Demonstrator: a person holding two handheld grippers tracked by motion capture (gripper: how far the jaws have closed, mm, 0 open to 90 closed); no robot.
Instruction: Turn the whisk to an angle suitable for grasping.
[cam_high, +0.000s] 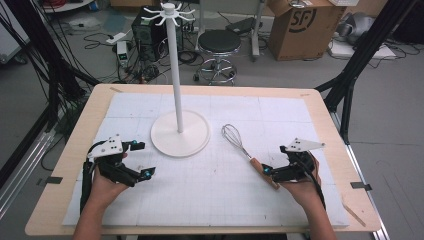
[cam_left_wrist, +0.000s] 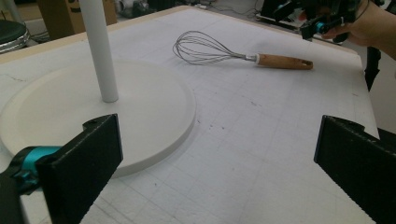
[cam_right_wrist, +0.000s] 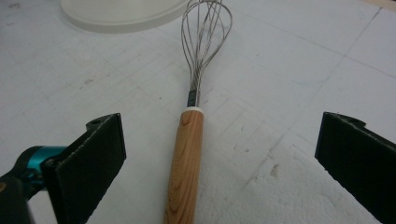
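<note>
A wire whisk (cam_high: 242, 147) with a wooden handle (cam_right_wrist: 187, 158) lies flat on the white mat, right of centre, wire end pointing away from me. My right gripper (cam_high: 274, 160) is open and low over the handle's near end. In the right gripper view (cam_right_wrist: 224, 154) the handle lies between the wide-apart jaws, closer to the left one, with neither pad touching it. A white stand (cam_high: 180, 134) with a round base, tall pole and hooked top stands at mid-table. My left gripper (cam_high: 142, 159) is open and empty, just left of the base (cam_left_wrist: 70, 107). The whisk (cam_left_wrist: 210, 49) lies beyond the base there.
The mat (cam_high: 215, 200) covers most of a wooden table (cam_high: 75, 145). Behind the table are a black stool (cam_high: 219, 45), a cardboard box (cam_high: 305, 25) and cables on the floor. Black frame struts (cam_high: 350, 75) rise at both sides.
</note>
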